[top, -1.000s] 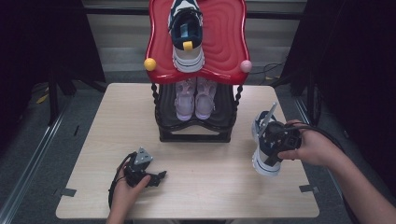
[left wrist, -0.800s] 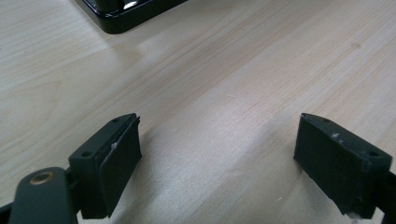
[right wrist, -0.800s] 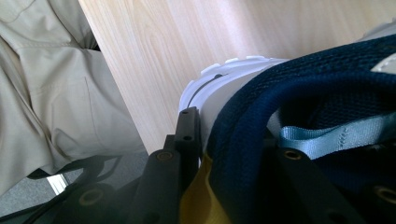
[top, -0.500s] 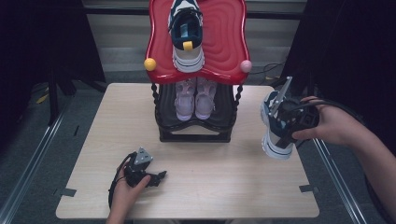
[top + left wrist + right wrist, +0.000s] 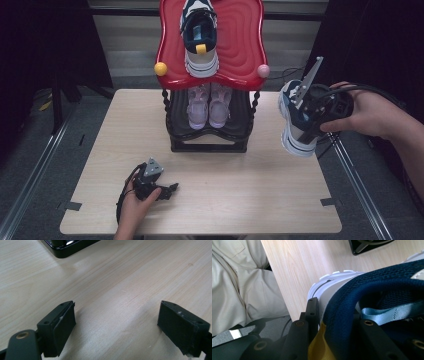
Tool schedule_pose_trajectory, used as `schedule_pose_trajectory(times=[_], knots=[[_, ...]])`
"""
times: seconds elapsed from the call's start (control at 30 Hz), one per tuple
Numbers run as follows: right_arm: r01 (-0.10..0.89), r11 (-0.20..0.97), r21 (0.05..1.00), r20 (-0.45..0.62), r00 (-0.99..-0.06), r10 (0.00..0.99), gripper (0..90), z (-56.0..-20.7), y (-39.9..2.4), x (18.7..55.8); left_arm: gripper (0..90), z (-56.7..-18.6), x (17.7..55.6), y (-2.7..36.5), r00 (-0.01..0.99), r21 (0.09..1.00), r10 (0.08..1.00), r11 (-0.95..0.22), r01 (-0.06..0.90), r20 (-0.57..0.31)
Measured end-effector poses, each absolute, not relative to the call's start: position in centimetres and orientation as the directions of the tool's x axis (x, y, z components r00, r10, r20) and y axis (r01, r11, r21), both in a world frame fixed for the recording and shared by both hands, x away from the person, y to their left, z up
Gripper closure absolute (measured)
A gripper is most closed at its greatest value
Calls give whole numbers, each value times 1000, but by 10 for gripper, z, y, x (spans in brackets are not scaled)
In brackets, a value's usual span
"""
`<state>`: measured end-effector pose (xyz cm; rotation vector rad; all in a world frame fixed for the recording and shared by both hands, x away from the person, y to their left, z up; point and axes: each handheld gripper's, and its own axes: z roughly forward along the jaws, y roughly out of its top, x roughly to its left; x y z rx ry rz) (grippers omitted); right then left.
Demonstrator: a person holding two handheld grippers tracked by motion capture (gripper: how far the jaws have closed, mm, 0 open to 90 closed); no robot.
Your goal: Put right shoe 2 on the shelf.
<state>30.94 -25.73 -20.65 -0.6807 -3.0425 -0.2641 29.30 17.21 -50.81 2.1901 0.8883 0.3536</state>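
Pale wood tabletop [image 5: 100,150] carries a red-topped rack [image 5: 235,45]; beside its right edge the right tool [image 5: 312,117] holds a navy shoe [image 5: 295,130] aloft. Left tool [image 5: 116,322] rests wide, empty. Right gripper view: jaws clamp the shoe's [image 5: 367,295] collar.
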Motion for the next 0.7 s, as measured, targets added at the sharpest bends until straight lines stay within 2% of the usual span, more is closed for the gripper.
schedule_pose_trajectory(times=[0.7], knots=[[428,887,173,-25,-898,439,717,-125,-241,333,140,-508,293,173,729,716,684,-504,484,-11]])
